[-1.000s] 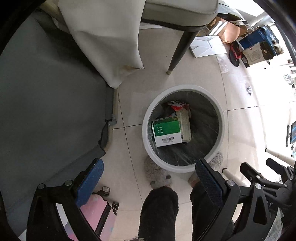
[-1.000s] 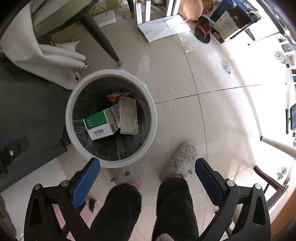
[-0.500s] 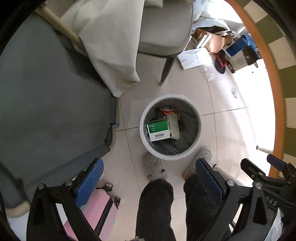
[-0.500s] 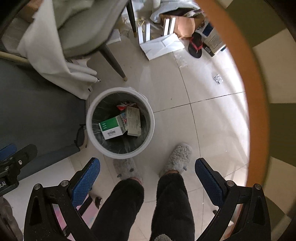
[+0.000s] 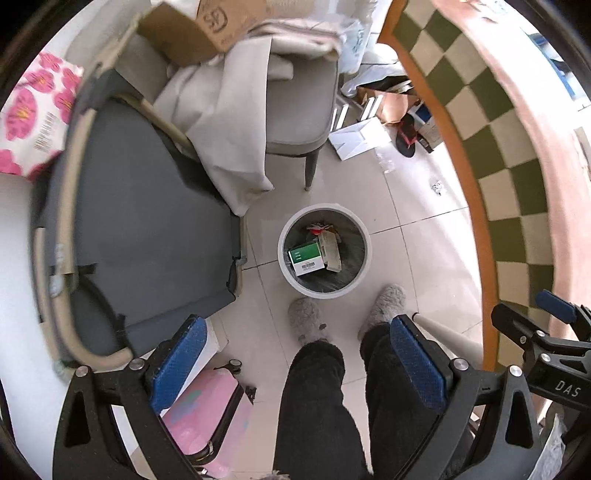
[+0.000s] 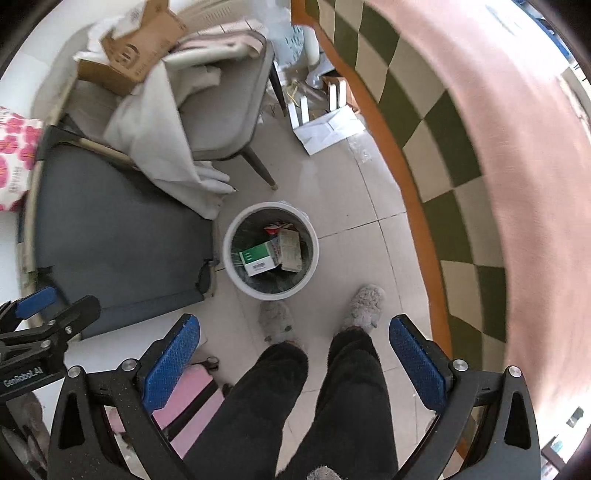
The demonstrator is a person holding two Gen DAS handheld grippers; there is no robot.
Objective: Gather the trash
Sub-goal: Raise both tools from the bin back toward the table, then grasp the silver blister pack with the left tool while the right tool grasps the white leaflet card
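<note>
While both show bin (image 5: 295, 281), only right view shows left tool (image 6: 40, 306).

1. We see a daylit room in both views, with the pale tiled floor (image 5: 417, 258) evenly bright.
2. Light seems to enter from the upper right, where the left wrist view washes out near the frame edge.
3. Shadows on the floor are soft and faint; the inside of the trash bin (image 5: 360, 229) is the darkest spot.
4. The checkered table edge (image 6: 461, 155) is smeared with motion blur in the right wrist view, as is the cardboard box (image 5: 207, 29) at the top of the left one.
5. Fisheye distortion bends straight lines near the rim, and black vignette fills the corners.
6. The blue finger pads (image 6: 171, 363) look sharp up close.
</note>
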